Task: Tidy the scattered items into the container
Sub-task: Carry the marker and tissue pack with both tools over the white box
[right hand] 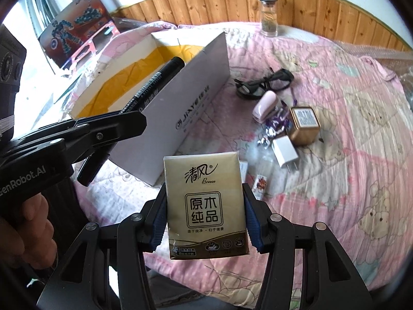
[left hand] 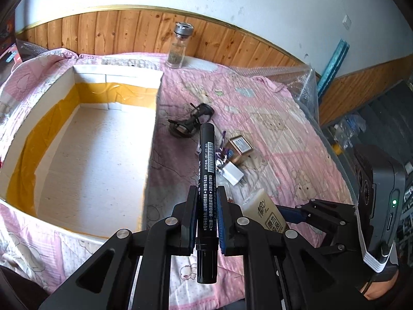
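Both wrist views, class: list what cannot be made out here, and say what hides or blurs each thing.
- Pink stapler: hidden in the left wrist view behind the black marker.
- Tissue pack: covers the quilt beneath it in the right wrist view.
- Label on the gold box: print too small to read.
- Small card: blurred in the right wrist view.
- Cardboard box: its near wall hides the floor in the right wrist view.

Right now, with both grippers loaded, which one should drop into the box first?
Left. Its gripper holds the marker right beside the open box; the right gripper with the tissue pack sits farther out.
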Demonstrator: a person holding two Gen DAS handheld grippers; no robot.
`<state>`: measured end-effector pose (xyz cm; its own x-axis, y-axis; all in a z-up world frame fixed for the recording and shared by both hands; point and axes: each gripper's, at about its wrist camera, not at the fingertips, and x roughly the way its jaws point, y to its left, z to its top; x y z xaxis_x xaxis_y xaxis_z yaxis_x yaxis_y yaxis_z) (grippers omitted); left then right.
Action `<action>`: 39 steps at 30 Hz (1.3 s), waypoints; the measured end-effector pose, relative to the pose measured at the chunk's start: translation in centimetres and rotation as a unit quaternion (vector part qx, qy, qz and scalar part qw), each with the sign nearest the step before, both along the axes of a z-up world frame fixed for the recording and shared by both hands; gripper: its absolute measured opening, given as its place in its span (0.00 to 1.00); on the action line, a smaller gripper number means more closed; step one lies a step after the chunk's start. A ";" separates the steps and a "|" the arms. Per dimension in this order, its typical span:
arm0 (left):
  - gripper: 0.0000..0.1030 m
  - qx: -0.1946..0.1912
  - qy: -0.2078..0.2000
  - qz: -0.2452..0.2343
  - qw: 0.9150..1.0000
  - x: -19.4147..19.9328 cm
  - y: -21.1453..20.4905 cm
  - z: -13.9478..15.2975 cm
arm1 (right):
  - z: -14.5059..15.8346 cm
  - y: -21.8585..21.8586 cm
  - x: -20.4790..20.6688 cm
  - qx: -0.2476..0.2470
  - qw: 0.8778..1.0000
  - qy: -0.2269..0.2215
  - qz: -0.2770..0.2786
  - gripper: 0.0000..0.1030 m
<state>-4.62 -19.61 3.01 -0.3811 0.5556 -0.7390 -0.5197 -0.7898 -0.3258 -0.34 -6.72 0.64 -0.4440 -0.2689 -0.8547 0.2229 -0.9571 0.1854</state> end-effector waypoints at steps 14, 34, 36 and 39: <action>0.13 0.017 0.005 0.031 0.999 -1.3 -3.5 0.9 | 1.7 -3.3 -1.3 0.005 0.999 0.014 0.029 0.54; 0.13 0.035 0.006 0.066 0.997 -4.0 -7.9 1.9 | 3.6 -8.1 -4.1 0.011 0.997 0.029 0.070 0.54; 0.13 0.034 0.008 0.068 0.997 -4.4 -8.3 2.1 | 3.8 -8.5 -4.5 0.012 0.997 0.031 0.074 0.54; 0.13 0.034 0.011 0.072 0.997 -5.1 -8.7 2.4 | 4.1 -9.0 -5.1 0.011 0.996 0.032 0.078 0.54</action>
<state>-9.72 -28.35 5.44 -0.4758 0.5423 -0.6925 -0.4110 -0.8331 -0.3701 -5.40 -15.72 4.74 -0.4527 -0.3206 -0.8321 0.3794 -0.9137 0.1456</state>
